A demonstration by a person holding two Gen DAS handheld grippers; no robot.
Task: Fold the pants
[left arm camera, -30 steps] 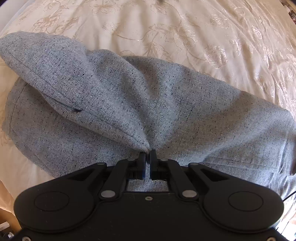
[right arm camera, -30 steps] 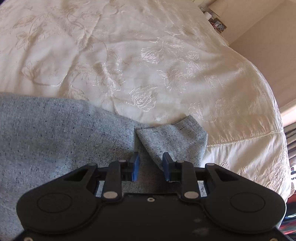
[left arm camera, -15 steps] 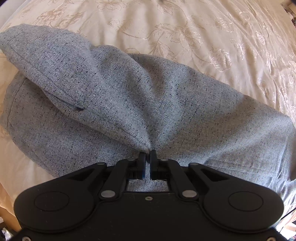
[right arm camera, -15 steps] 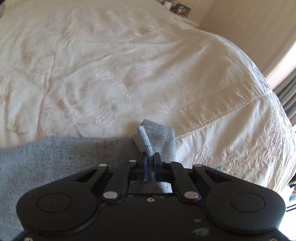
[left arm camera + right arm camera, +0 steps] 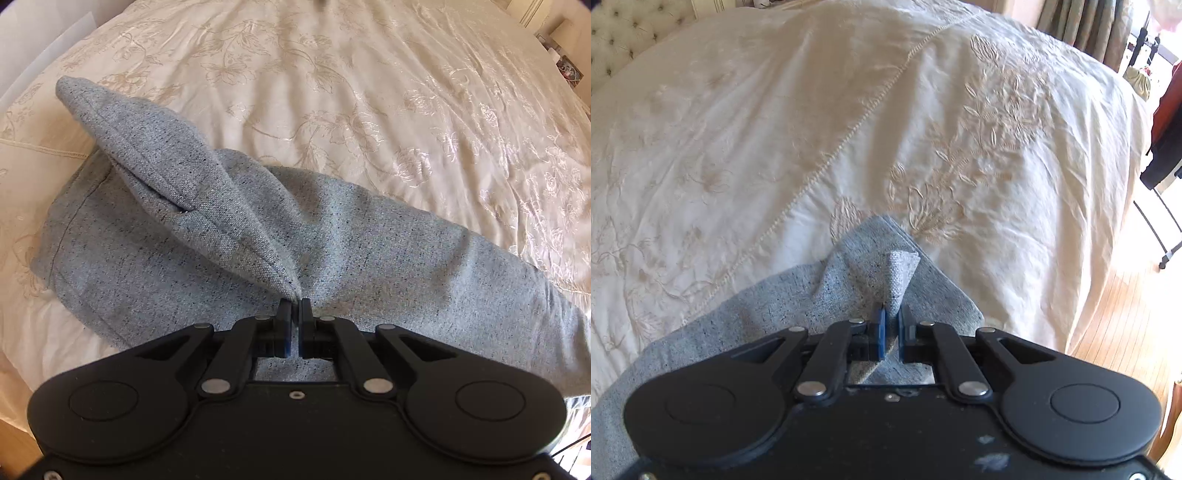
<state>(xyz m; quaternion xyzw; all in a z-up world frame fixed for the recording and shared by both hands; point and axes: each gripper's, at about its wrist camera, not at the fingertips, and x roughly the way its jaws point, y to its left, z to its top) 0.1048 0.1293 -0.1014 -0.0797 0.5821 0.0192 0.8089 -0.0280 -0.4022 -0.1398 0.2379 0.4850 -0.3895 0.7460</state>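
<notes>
Lifted higher, both grippers, left and right, clench seemingly 1 pants.

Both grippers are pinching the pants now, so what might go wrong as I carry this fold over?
1. The right gripper holds only a small bunched corner of the grey speckled woven pants; it may slip out under tension.
2. The left gripper pinches a thick gathered ridge, so the fold could land creased.
3. Dragging cloth might rumple the cream embroidered bedspread.
</notes>
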